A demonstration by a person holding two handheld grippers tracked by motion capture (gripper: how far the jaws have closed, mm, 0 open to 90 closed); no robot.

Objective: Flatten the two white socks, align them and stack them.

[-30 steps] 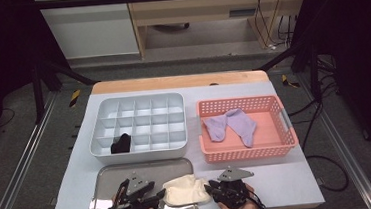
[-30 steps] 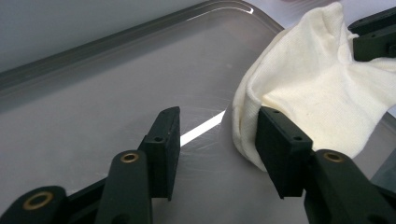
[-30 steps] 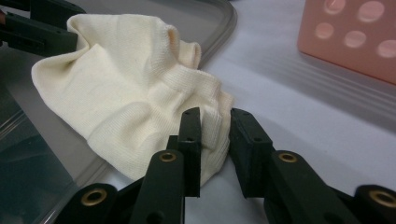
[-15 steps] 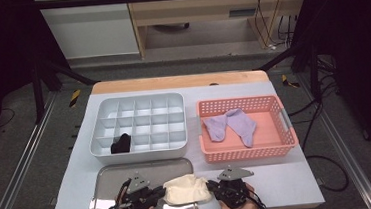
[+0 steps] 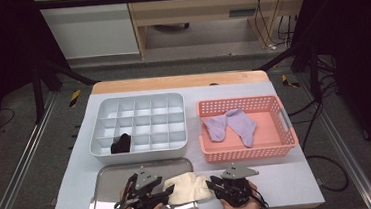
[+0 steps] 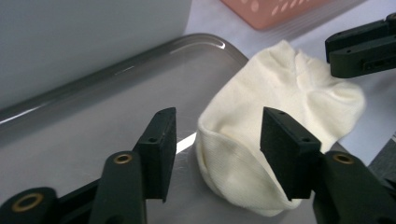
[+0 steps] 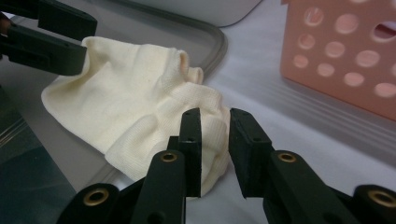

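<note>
Here the left claw (image 6: 215,154) stands open, its jaws just opened again, with the cuff end of the cream sock (image 6: 280,116) straight ahead between them, not pressed. The sock's long axis runs rightward to the right claw (image 7: 214,154), which pinches its other end. It is soft, ribbed and crumpled, half on the metal tray (image 5: 110,183).

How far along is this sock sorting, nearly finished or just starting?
Early, it seems. One black sock already sits in the divided grey box. In hand: the cream sock, half on the metal tray; the right claw pinches one end, while the left claw stands open around the other. Two purple socks wait in the pink basket.
</note>
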